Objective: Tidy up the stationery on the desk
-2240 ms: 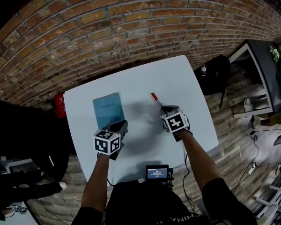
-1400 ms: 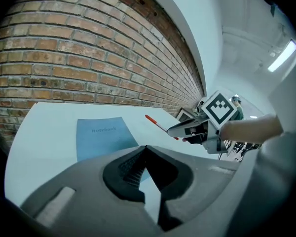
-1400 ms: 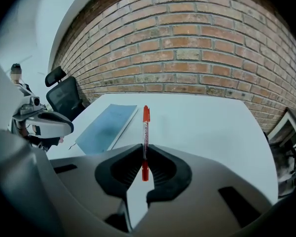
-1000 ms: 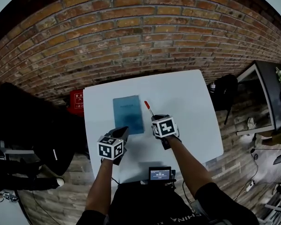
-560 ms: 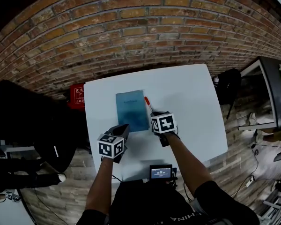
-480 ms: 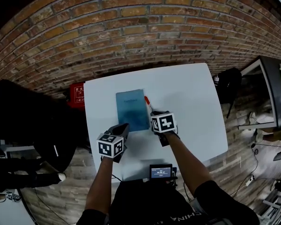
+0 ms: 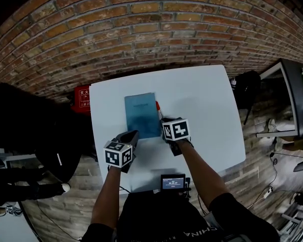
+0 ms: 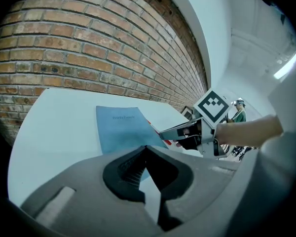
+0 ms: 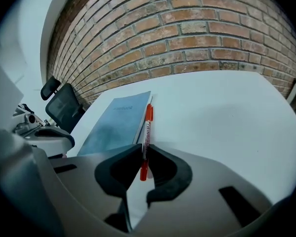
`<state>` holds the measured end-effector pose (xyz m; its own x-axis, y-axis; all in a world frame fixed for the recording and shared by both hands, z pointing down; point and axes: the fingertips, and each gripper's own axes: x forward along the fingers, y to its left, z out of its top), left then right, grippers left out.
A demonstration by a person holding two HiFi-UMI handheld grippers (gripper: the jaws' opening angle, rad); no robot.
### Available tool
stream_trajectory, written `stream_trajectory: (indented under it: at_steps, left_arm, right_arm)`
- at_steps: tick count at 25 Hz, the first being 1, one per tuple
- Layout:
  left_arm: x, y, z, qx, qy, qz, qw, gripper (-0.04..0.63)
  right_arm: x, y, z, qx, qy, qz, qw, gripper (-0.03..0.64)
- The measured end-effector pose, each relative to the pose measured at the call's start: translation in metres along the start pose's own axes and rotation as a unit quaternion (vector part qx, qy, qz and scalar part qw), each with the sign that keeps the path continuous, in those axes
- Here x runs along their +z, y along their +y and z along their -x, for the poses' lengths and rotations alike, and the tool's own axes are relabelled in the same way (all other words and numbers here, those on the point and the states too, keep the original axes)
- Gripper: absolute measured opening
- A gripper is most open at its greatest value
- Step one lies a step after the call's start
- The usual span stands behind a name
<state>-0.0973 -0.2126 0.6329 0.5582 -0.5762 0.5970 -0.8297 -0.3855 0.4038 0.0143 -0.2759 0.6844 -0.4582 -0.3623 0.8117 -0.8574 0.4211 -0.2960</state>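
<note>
We judge the tidying to be partly done. The blue notebook (image 7: 141,114) lies flat on the white table (image 7: 207,105), left of the middle and roughly square to the table's edges. The red pen (image 9: 147,127) is not yet set down. The right gripper (image 9: 143,149) has its jaws closed on the pen's lower part, and the pen points away along the notebook's right edge. From the head view it sits just beside that edge, but we cannot tell whether its far end touches the table or hangs just above it. What seems left is to lay the pen down parallel to the notebook and let go.

The left gripper (image 8: 147,149) has its jaws closed on nothing and hovers by the notebook's near-left corner, apart from the pen.

Around the table we see a brick wall (image 7: 141,29) behind the far edge, a red box (image 7: 82,98) on the floor off the far-left corner, a black chair (image 9: 61,105) off to the left side, and a small screen (image 7: 172,182) at the near edge. Nothing on the tabletop blocks the spot beside the notebook. Only the notebook's own edge is close enough for the pen to catch on.
</note>
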Motion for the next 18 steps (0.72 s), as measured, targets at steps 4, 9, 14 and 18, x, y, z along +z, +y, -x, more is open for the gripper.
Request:
stream_trajectory:
  at_steps: [4, 9, 14, 18]
  left_arm:
    - [-0.001, -0.002, 0.002, 0.003, -0.001, 0.0, 1.0, 0.011]
    - [-0.004, -0.007, 0.007, 0.005, -0.002, -0.002, 1.0, 0.011]
    - [-0.005, -0.014, 0.012, 0.01, -0.008, -0.006, 0.9999, 0.011]
    - [-0.006, -0.019, 0.018, 0.013, -0.014, -0.01, 0.9998, 0.011]
  right_arm:
    - [-0.002, 0.004, 0.002, 0.015, 0.003, 0.009, 1.0, 0.062]
    - [-0.006, 0.014, 0.008, 0.042, 0.003, 0.022, 0.999, 0.092]
    - [-0.008, 0.014, 0.019, 0.043, -0.004, 0.03, 0.999, 0.094]
    - [-0.009, 0.013, 0.032, 0.043, -0.016, 0.039, 0.998, 0.087]
